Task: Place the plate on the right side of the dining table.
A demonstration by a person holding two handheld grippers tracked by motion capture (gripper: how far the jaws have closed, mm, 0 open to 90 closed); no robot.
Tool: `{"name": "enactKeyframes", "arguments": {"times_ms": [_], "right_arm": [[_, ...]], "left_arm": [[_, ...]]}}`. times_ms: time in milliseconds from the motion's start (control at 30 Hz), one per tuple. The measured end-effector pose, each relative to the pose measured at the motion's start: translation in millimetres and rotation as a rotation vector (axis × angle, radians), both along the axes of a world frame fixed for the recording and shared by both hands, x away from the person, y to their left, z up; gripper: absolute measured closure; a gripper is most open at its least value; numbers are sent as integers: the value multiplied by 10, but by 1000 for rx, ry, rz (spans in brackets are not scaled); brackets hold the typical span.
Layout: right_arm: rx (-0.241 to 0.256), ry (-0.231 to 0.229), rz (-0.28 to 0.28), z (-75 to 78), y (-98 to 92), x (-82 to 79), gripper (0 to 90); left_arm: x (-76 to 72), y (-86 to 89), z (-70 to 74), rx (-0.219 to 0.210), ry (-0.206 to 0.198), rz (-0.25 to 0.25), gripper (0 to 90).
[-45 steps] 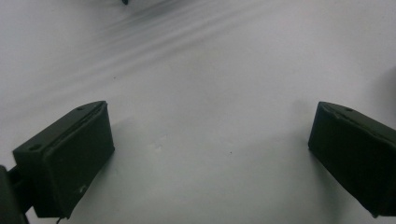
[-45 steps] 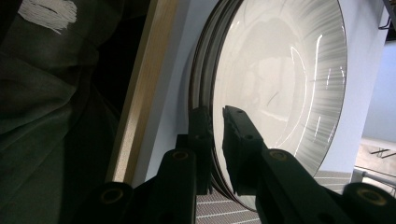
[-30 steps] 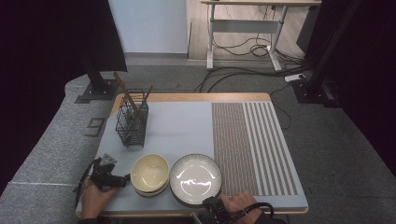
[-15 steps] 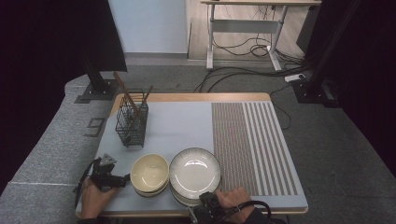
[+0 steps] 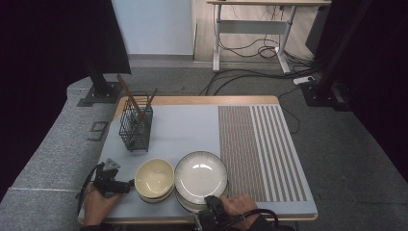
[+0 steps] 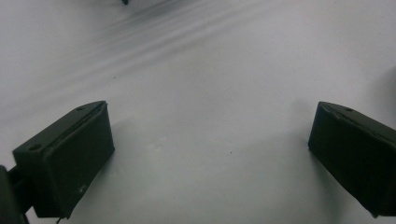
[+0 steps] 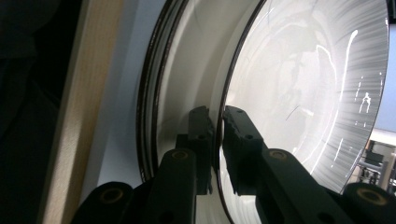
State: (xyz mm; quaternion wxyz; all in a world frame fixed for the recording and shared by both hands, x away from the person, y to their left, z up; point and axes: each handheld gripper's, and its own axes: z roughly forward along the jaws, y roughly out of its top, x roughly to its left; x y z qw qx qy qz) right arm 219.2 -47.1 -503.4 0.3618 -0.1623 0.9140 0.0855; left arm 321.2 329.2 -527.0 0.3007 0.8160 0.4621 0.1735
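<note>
A white plate with a dark rim [image 5: 200, 176] is tilted up off a stack of like plates [image 5: 184, 205] at the mat's front edge. My right gripper [image 5: 212, 204] is shut on its near rim. In the right gripper view the two jaws [image 7: 218, 116] pinch the rim of the lifted plate [image 7: 303, 93], with the plate below [image 7: 180, 88] beside it. A stack of cream bowls [image 5: 154, 178] stands just left of the plates. My left gripper [image 5: 127, 184] rests left of the bowls, and its jaws [image 6: 210, 123] are wide open over the bare mat.
A black wire basket [image 5: 136, 126] holding brown sticks stands at the back left of the pale blue mat [image 5: 183, 127]. A striped panel [image 5: 260, 149] covers the table's right side. The wooden table edge [image 7: 74, 112] runs just behind my right gripper.
The top plate has been lifted and tilted up from the stack by my right gripper, which shifted slightly left. The left gripper has stayed still.
</note>
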Motion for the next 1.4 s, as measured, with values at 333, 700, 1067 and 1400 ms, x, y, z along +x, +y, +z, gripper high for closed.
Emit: {"name": "enactKeyframes", "arguments": {"times_ms": [333,700,1067,1400], "right_arm": [[-8,-25,0,-31,27,13,790],[-19,-186,20,-127,-22,-118,845],[-6,-250,7,-89,-19,-180,825],[7,-283,-9,-4,-9,-191,818]], "left_arm": [[0,1,2,1,1,0,0],[0,0,1,0,1,0,0],[0,0,1,0,1,0,0],[-1,0,1,0,1,0,0]]}}
